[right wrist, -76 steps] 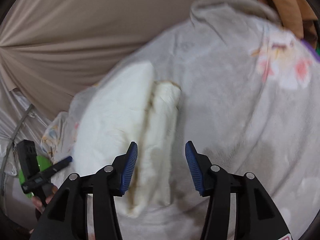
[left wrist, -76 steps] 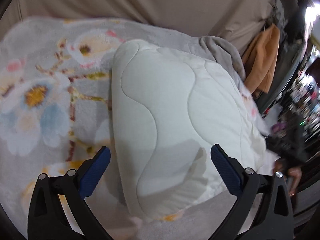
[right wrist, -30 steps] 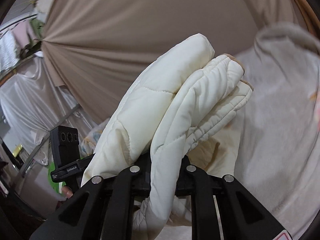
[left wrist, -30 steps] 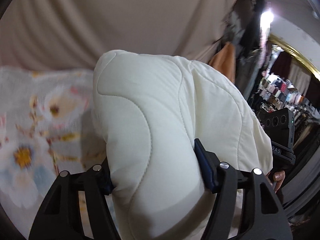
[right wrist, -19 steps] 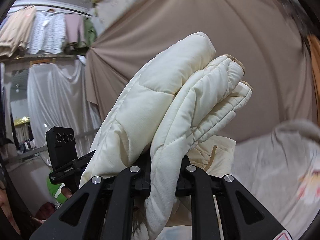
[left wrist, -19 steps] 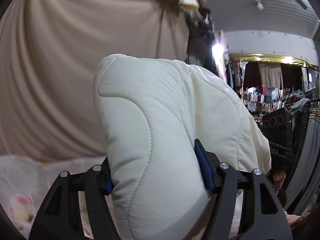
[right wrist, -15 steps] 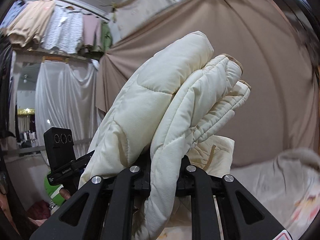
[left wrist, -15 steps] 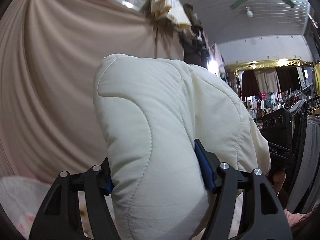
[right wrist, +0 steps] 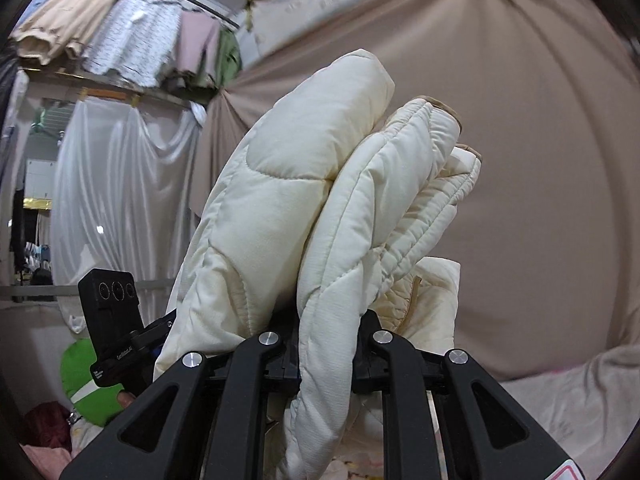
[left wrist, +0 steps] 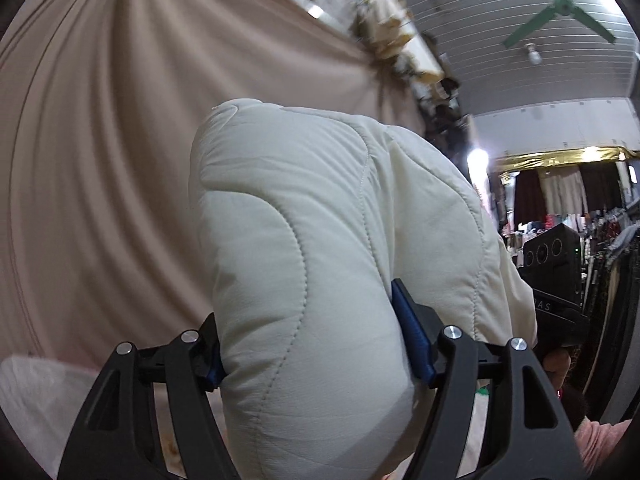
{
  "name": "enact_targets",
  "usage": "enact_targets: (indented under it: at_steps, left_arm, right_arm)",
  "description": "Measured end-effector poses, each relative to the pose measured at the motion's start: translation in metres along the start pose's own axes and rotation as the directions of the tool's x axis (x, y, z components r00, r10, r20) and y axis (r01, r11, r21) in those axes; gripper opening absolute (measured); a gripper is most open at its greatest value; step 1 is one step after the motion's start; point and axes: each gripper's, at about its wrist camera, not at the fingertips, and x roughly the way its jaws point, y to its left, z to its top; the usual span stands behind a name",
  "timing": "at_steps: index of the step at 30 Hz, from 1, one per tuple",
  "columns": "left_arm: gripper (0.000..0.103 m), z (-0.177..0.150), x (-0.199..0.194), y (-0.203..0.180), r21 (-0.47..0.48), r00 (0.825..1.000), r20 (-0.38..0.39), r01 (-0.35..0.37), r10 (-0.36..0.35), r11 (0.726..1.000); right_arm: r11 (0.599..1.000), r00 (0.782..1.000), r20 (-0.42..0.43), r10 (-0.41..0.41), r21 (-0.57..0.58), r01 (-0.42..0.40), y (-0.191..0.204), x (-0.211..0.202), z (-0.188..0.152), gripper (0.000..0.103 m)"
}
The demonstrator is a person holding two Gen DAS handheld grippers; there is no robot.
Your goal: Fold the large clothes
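Observation:
A folded cream quilted jacket (left wrist: 320,220) is held up in the air between both grippers. In the left wrist view my left gripper (left wrist: 312,344) has its blue pads (left wrist: 412,336) pressed into one thick end of the bundle, and its jaws are opening slightly. In the right wrist view my right gripper (right wrist: 326,340) is shut tight on a thin folded edge of the jacket (right wrist: 288,200), whose layers stand up above the jaws. Each view shows the other gripper's black camera block (left wrist: 554,264) (right wrist: 114,304) behind the bundle.
A beige curtain (left wrist: 100,160) hangs behind. The floral blanket (right wrist: 560,400) lies low in both views. A green ceiling fan (left wrist: 556,4) is overhead, with clothes racks (left wrist: 600,220) to the right and hung shirts (right wrist: 120,32) at the upper left. A green object (right wrist: 80,368) sits low left.
Both grippers closed on the folded jacket on the blanket and lifted it; both views have swung up from the blanket to the curtain and ceiling.

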Motion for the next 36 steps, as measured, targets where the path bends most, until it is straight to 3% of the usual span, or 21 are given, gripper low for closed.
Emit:
enact_targets:
  at_steps: [4, 6, 7, 9, 10, 11, 12, 13, 15, 16, 20, 22, 24, 26, 28, 30, 31, 33, 34, 36]
  left_arm:
    - [0.066, -0.074, 0.038, 0.075, -0.107, 0.984, -0.170, -0.078, 0.059, 0.991]
    - [0.066, -0.117, 0.051, 0.107, -0.155, 0.954, -0.287, -0.129, 0.080, 0.979]
    - [0.066, -0.148, 0.057, 0.126, -0.190, 0.924, -0.373, -0.164, 0.084, 0.968]
    - [0.066, -0.197, 0.058, 0.149, -0.241, 0.855, -0.513, -0.231, 0.078, 0.943]
    - [0.066, -0.219, 0.057, 0.156, -0.254, 0.815, -0.575, -0.267, 0.078, 0.930]
    - [0.072, -0.247, 0.051, 0.167, -0.264, 0.764, -0.640, -0.326, 0.088, 0.908]
    - [0.078, -0.256, 0.041, 0.172, -0.290, 0.765, -0.639, -0.341, 0.085, 0.894]
    - [0.079, -0.262, 0.027, 0.177, -0.344, 0.775, -0.629, -0.343, 0.057, 0.874]
    - [0.079, -0.257, 0.013, 0.178, -0.391, 0.781, -0.624, -0.357, 0.041, 0.848]
    - [0.079, -0.250, 0.008, 0.174, -0.379, 0.778, -0.625, -0.376, 0.066, 0.846]
    - [0.078, -0.203, -0.003, 0.135, -0.191, 0.764, -0.599, -0.429, 0.241, 0.883]
    - [0.086, -0.186, -0.007, 0.115, -0.099, 0.749, -0.579, -0.458, 0.323, 0.883]
    - [0.094, -0.174, -0.007, 0.095, -0.040, 0.740, -0.553, -0.483, 0.384, 0.874]
    - [0.094, -0.177, -0.001, 0.084, 0.007, 0.718, -0.567, -0.487, 0.404, 0.874]
    - [0.094, -0.192, 0.002, 0.079, 0.042, 0.685, -0.605, -0.480, 0.405, 0.876]
    - [0.093, -0.209, 0.010, 0.078, 0.071, 0.660, -0.629, -0.477, 0.410, 0.876]
    - [0.093, -0.215, 0.015, 0.075, 0.092, 0.647, -0.632, -0.484, 0.427, 0.870]
    - [0.093, -0.221, 0.018, 0.072, 0.121, 0.638, -0.622, -0.494, 0.454, 0.861]
    - [0.093, -0.221, 0.020, 0.070, 0.133, 0.639, -0.613, -0.495, 0.464, 0.859]
    - [0.093, -0.220, 0.024, 0.065, 0.168, 0.635, -0.597, -0.498, 0.490, 0.851]
  right_arm:
    - [0.991, 0.989, -0.145, 0.005, 0.134, 0.014, -0.047, 0.082, -0.072, 0.015]
    - [0.978, 0.973, -0.231, 0.015, 0.207, 0.034, -0.071, 0.114, -0.118, 0.015]
    - [0.969, 0.957, -0.288, 0.022, 0.242, 0.050, -0.084, 0.129, -0.146, 0.015]
    - [0.949, 0.908, -0.416, 0.041, 0.301, 0.095, -0.105, 0.154, -0.207, 0.015]
    - [0.940, 0.876, -0.479, 0.051, 0.319, 0.119, -0.112, 0.162, -0.236, 0.015]
    - [0.928, 0.829, -0.555, 0.071, 0.342, 0.149, -0.119, 0.170, -0.272, 0.016]
    - [0.914, 0.783, -0.616, 0.084, 0.360, 0.185, -0.125, 0.173, -0.302, 0.017]
    - [0.896, 0.760, -0.643, 0.098, 0.390, 0.214, -0.132, 0.168, -0.330, 0.023]
    - [0.861, 0.765, -0.622, 0.164, 0.469, 0.197, -0.142, 0.153, -0.348, 0.029]
    - [0.854, 0.764, -0.621, 0.173, 0.481, 0.198, -0.144, 0.147, -0.347, 0.030]
    - [0.893, 0.765, -0.643, 0.050, 0.372, 0.254, -0.135, 0.119, -0.322, 0.040]
    - [0.902, 0.783, -0.621, -0.022, 0.326, 0.284, -0.130, 0.100, -0.305, 0.040]
    - [0.912, 0.816, -0.571, -0.087, 0.284, 0.296, -0.116, 0.080, -0.277, 0.042]
    - [0.924, 0.844, -0.535, -0.042, 0.300, 0.237, -0.099, 0.073, -0.258, 0.060]
    - [0.930, 0.837, -0.546, 0.027, 0.321, 0.179, -0.083, 0.088, -0.249, 0.064]
    - [0.935, 0.797, -0.598, 0.081, 0.323, 0.147, -0.069, 0.109, -0.261, 0.065]
    - [0.939, 0.778, -0.625, 0.072, 0.306, 0.159, -0.065, 0.118, -0.270, 0.064]
    - [0.945, 0.739, -0.671, 0.056, 0.274, 0.177, -0.063, 0.137, -0.287, 0.024]
    - [0.942, 0.730, -0.680, 0.063, 0.282, 0.181, -0.064, 0.143, -0.288, 0.018]
    - [0.939, 0.792, -0.608, 0.055, 0.301, 0.166, -0.068, 0.139, -0.269, 0.015]
